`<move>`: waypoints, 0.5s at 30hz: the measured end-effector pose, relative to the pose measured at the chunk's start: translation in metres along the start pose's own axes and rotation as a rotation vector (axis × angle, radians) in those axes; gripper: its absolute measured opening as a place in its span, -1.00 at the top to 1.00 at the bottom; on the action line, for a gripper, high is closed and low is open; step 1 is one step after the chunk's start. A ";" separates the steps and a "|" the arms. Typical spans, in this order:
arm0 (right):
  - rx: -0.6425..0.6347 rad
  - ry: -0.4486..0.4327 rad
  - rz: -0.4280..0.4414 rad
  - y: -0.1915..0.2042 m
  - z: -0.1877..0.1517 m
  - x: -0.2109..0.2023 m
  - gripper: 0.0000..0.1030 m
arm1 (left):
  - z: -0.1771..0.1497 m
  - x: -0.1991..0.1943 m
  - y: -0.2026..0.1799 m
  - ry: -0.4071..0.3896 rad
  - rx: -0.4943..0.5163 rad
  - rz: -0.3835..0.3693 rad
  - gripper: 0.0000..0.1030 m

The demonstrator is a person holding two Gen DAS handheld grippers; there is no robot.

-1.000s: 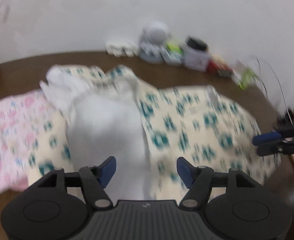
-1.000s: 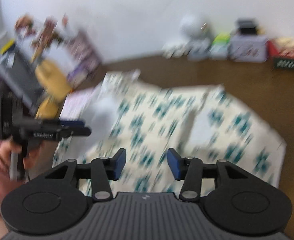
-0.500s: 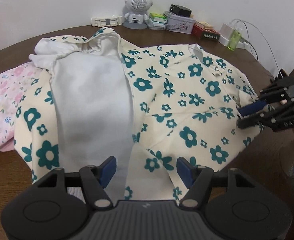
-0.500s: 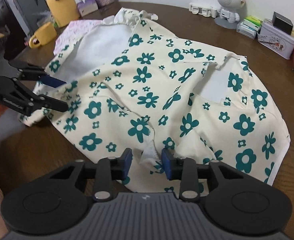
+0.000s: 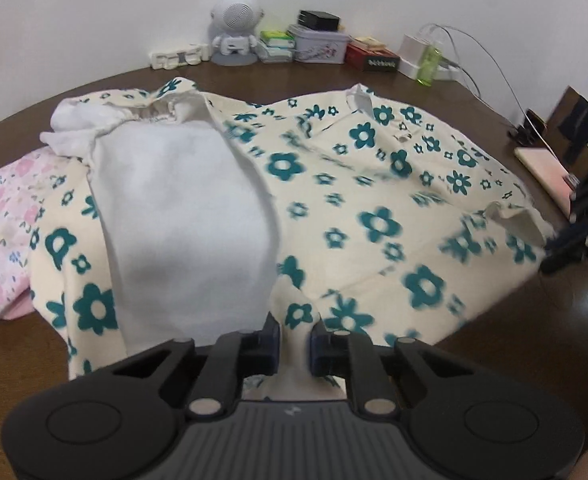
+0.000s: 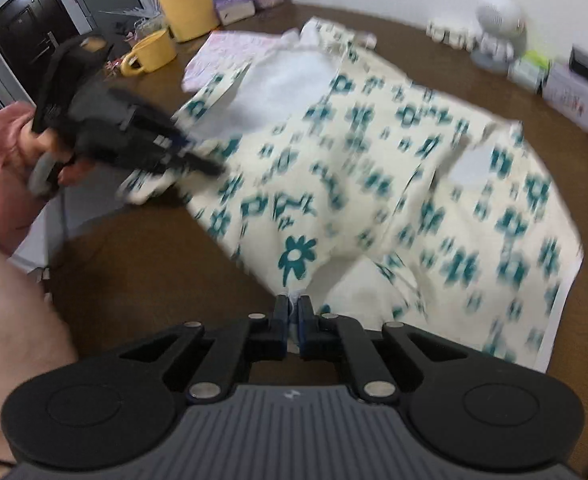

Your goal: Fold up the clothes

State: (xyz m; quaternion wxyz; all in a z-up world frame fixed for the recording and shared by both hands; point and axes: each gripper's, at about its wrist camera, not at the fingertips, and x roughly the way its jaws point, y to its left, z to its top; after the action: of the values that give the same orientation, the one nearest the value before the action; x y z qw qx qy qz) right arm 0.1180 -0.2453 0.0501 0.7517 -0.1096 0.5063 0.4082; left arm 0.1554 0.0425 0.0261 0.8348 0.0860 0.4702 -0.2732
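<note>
Tongs, left (image 5: 295,338) closing, right (image 6: 293,316) clamped, pinching floral garment (image 5: 374,200) hem.

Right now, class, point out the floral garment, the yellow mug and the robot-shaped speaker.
floral garment (image 5: 378,224), left wrist view, on a teal flower mid-cloth.
yellow mug (image 6: 153,53), right wrist view, on its side wall.
robot-shaped speaker (image 5: 237,12), left wrist view, on its round grille.

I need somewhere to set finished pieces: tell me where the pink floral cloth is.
The pink floral cloth lies at the left edge of the left wrist view, on the brown table, partly tucked under the flowered garment.
</note>
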 end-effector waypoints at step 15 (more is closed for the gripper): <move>0.298 -0.242 0.022 -0.022 -0.013 -0.026 0.56 | -0.009 -0.010 0.006 0.012 -0.032 -0.010 0.39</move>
State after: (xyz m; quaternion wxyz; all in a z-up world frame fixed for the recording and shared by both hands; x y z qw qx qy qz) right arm 0.1208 -0.2799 0.0610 0.8106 0.0582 0.4680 0.3471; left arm 0.1479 0.0545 0.0291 0.8318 0.0718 0.4801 -0.2693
